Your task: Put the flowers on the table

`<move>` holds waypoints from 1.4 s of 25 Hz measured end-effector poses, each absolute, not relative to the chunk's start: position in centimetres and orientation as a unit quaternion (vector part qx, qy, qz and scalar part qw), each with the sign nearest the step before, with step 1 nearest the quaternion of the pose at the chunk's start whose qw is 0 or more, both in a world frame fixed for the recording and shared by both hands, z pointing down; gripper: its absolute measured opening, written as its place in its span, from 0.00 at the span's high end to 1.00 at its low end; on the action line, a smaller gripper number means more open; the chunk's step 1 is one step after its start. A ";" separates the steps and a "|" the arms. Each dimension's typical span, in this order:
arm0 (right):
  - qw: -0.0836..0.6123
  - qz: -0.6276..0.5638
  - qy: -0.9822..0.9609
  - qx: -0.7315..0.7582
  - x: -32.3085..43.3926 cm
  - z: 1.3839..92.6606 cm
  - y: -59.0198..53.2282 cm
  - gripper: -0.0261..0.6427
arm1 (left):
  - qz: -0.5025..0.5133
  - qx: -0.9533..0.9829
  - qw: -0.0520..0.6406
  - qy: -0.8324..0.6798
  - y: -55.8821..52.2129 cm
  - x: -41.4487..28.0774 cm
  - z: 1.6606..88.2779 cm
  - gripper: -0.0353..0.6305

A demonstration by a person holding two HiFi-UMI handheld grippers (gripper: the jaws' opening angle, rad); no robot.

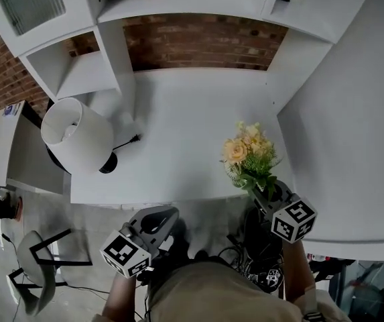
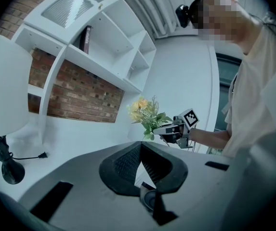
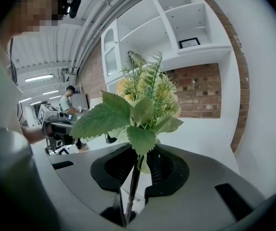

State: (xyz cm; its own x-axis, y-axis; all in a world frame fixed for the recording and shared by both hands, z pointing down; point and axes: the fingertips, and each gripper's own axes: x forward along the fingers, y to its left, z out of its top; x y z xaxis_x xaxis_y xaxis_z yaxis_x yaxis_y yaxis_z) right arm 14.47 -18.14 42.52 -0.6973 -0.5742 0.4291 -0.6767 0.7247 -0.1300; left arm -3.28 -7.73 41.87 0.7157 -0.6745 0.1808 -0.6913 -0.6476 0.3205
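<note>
**A:** Head view: the flowers (image 1: pixel 248 154) hang over the counter's (image 1: pixel 178 126) near edge, well right of the lamp (image 1: pixel 76 134). Carry them inward and keep them upright before lowering.

**B:** Left gripper view: the left gripper (image 2: pixel 140 144) is clenched on nothing.

**A:** Only the right gripper view shows the right gripper (image 3: pixel 140 153) grasping the stem.

Holding the left claw (image 1: pixel 161 215) low and nearly level, jaws together on nothing; clamping the flowers (image 1: pixel 248 151) by the stem in the right claw (image 1: pixel 271 193), tipped slightly downward.
</note>
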 end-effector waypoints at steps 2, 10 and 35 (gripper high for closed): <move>0.184 0.142 -0.910 0.344 13.7 42.7 -19.0 0.84 | 0.021 0.905 0.190 -0.380 -8.0 -4.0 42.2 0.93; 0.187 0.146 -0.907 0.349 11.2 43.3 -21.9 0.84 | 0.014 0.901 0.199 -0.386 -10.2 -6.3 42.7 0.93; 0.239 0.132 -0.873 0.404 8.6 47.2 -30.3 0.84 | 0.009 0.914 0.205 -0.350 -16.0 -9.8 43.7 0.93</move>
